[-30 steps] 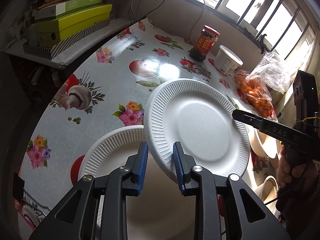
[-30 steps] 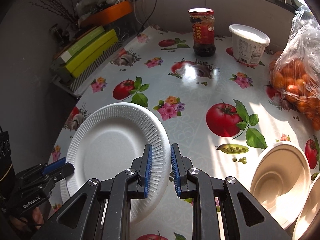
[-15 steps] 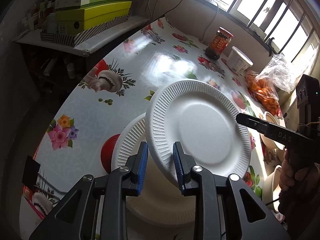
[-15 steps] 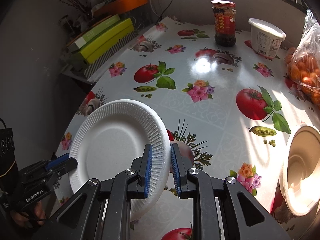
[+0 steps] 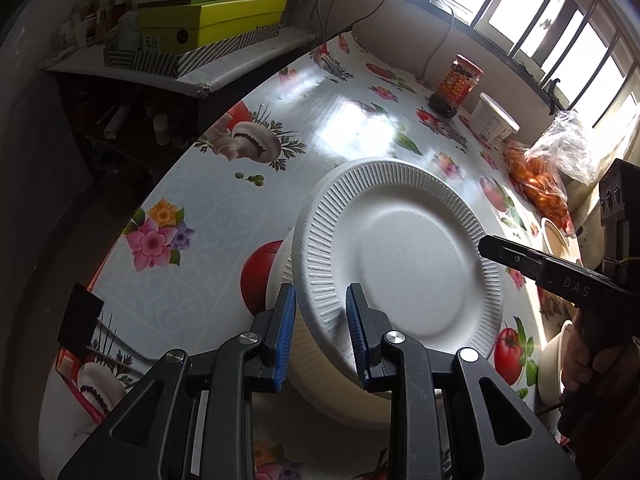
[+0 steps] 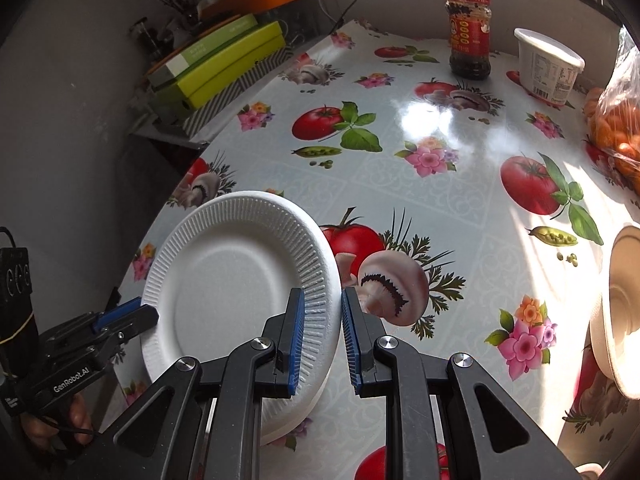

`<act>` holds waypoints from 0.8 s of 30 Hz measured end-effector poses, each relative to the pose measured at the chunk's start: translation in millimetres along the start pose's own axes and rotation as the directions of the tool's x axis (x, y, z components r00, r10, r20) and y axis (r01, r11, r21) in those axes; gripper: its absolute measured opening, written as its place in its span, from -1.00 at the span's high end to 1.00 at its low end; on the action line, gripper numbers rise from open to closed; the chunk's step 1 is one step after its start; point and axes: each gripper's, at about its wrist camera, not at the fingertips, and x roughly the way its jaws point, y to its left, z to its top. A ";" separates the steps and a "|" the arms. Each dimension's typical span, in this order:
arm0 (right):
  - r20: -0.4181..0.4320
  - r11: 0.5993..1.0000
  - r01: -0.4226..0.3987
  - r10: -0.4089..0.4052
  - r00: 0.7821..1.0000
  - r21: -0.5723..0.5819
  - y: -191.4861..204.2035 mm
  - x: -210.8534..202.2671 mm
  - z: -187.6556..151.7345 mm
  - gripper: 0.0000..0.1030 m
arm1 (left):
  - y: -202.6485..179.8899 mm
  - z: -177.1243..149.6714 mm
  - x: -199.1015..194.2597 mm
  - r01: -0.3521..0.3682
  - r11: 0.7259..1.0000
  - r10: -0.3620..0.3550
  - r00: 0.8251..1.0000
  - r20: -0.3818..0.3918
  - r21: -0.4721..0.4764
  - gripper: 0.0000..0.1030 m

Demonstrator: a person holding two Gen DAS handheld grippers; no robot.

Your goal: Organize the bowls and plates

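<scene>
your left gripper and right gripper both have jaws straddling the plate rim. whether they pinch it, you can't tell. it tilts over a second plate on the table.

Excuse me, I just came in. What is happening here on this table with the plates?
A person with a gripper in each hand is stacking white paper plates. Both the left gripper and the right gripper pinch opposite edges of one plate, tilted just above another plate lying on the flowered tablecloth. Beige bowls wait at the right edge, not yet handled.
</scene>
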 end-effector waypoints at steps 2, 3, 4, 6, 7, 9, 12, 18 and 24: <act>-0.005 1.000 -0.001 0.001 1.000 0.001 1.4 1.2 -2.5 0.64 | 1.9 -2.9 -0.8 -0.001 1.000 0.001 1.000 -0.001 -0.003 0.48; -0.007 1.000 -0.003 0.003 1.000 0.002 2.0 1.0 -3.7 0.64 | 2.5 -4.2 -1.0 -0.002 1.000 0.002 1.000 -0.002 -0.002 0.48; -0.009 1.000 -0.005 0.005 1.000 0.002 2.7 1.2 -4.6 0.64 | 3.5 -5.2 -1.2 -0.003 1.000 0.003 1.000 -0.003 -0.005 0.48; -0.011 1.000 -0.003 0.003 1.000 0.000 4.3 1.6 -6.9 0.64 | 4.6 -7.3 -1.6 -0.002 1.000 0.002 1.000 -0.005 -0.006 0.48; -0.013 1.000 -0.005 0.005 1.000 0.000 4.7 1.8 -8.1 0.64 | 5.5 -8.7 -1.5 -0.004 1.000 0.004 1.000 -0.007 -0.008 0.48; -0.014 1.000 0.000 0.000 1.000 -0.003 5.6 2.7 -10.4 0.64 | 6.4 -10.5 -1.0 -0.006 1.000 0.006 1.000 -0.009 -0.007 0.48; -0.018 1.000 0.002 -0.002 1.000 0.000 6.2 4.0 -13.6 0.64 | 6.4 -12.9 -0.9 -0.012 1.000 0.012 1.000 -0.011 -0.004 0.48; -0.021 1.000 0.010 -0.010 1.000 0.001 8.7 6.9 -17.8 0.64 | 8.4 -15.5 0.6 -0.020 1.000 0.020 1.000 -0.016 -0.004 0.48; -0.026 1.000 0.014 -0.014 1.000 0.009 7.4 10.1 -20.1 0.64 | 9.1 -16.7 2.8 -0.020 1.000 0.020 1.000 -0.022 -0.005 0.48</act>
